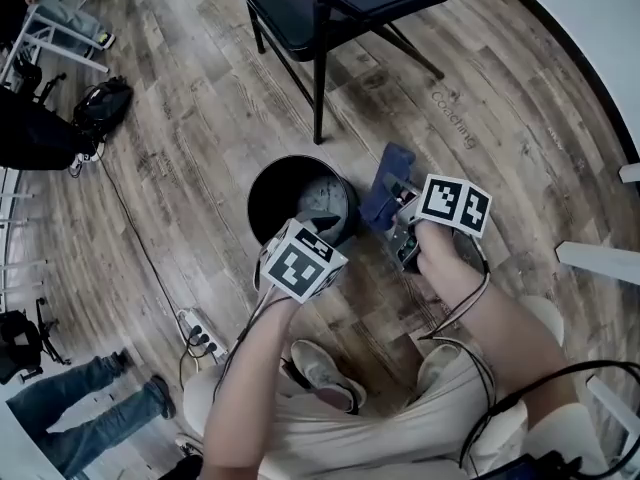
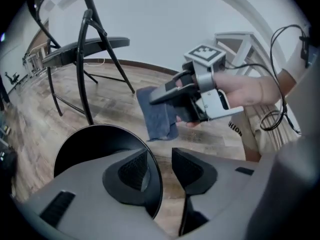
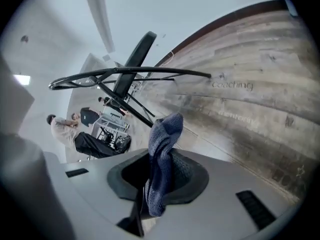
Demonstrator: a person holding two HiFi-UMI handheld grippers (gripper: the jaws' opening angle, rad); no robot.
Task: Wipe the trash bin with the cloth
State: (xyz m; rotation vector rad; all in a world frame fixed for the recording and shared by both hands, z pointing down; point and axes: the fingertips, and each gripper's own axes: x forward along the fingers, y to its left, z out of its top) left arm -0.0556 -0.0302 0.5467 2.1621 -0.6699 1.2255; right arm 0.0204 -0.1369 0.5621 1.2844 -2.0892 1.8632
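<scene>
The black round trash bin point(image 1: 290, 193) stands on the wood floor below a folding chair. My left gripper point(image 1: 320, 228) sits at the bin's near rim. In the left gripper view the bin point(image 2: 95, 144) has its thin rim between the jaws of the left gripper point(image 2: 161, 166); it lies against the left pad with a gap to the right pad, so the jaws are open. My right gripper point(image 1: 395, 203) hovers just right of the bin, shut on a blue cloth point(image 1: 385, 180). The cloth point(image 3: 162, 154) stands up out of the right gripper point(image 3: 160, 179), and the cloth point(image 2: 157, 116) hangs from it in the left gripper view.
A dark folding chair point(image 1: 340, 8) stands just beyond the bin. A power strip point(image 1: 198, 340) and cable lie to the left on the floor. A black bag point(image 1: 100, 103) and a person's legs point(image 1: 90, 408) are further left. White furniture point(image 1: 600, 263) stands at the right.
</scene>
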